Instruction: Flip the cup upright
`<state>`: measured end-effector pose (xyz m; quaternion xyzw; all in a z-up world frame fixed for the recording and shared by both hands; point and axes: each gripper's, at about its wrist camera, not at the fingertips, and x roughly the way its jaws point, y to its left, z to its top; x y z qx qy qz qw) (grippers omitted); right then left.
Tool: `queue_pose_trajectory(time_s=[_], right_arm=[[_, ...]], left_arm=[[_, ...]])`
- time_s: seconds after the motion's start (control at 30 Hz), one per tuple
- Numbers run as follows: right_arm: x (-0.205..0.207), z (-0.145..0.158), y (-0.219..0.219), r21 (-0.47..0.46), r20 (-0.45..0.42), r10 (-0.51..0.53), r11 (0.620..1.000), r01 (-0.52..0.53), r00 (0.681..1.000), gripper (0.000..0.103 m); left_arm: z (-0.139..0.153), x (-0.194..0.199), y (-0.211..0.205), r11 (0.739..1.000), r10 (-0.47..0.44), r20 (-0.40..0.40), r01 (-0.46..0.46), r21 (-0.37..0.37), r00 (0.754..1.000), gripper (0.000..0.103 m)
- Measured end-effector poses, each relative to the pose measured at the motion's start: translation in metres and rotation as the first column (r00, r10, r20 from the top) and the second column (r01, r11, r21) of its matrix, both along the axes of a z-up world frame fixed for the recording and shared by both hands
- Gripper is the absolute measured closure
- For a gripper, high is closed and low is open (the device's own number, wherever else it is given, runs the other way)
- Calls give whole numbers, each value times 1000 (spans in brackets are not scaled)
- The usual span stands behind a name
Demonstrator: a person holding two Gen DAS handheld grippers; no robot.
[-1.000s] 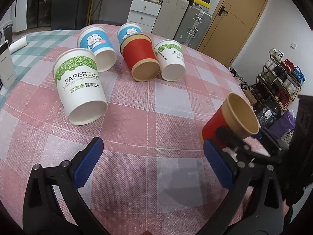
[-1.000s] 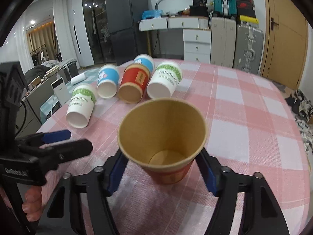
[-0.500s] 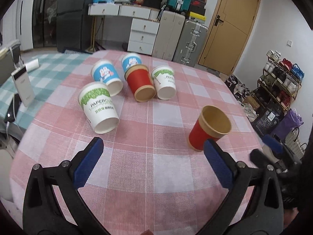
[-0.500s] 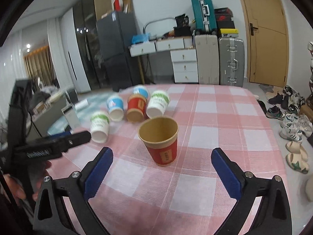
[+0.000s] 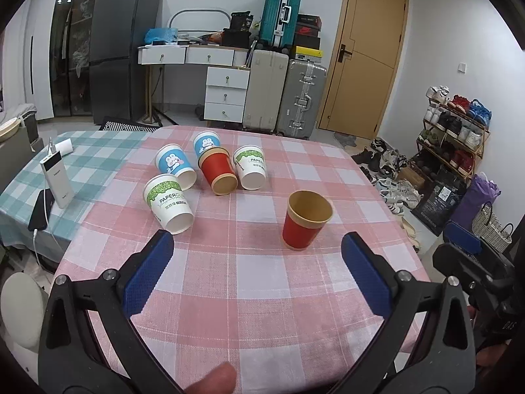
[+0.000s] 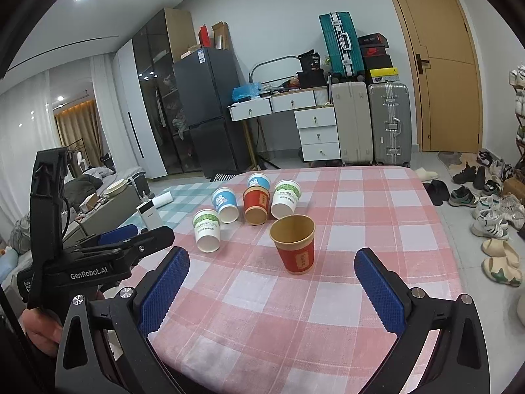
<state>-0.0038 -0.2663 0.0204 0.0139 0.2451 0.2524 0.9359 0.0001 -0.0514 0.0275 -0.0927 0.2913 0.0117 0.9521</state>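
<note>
Red paper cup [image 5: 306,219] stands upright, mouth up, near the right edge of your pink checked table [image 5: 249,295] | your left gripper [image 5: 254,277] jaws wide apart, empty | your right gripper [image 6: 270,292] jaws wide apart, empty, short of the cup | five cups [image 5: 210,172] lie tipped toward the far edge

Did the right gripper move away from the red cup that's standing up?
Yes. The right gripper has backed off and opened; the standing red cup now sits apart on the checked tablecloth.

Upright red cup [image 6: 294,244] on pink-checked table [image 6: 344,298] — jaws wide apart, empty.
</note>
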Motion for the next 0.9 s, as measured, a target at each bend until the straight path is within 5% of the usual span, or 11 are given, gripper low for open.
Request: queue_pose_trajectory(time_s=[0.9], right_arm=[[-25,20,-5,-26,56,-6,1000,8,998,0]], left_arm=[[9,-30,-18,999,-53,10,53,11,999,1]])
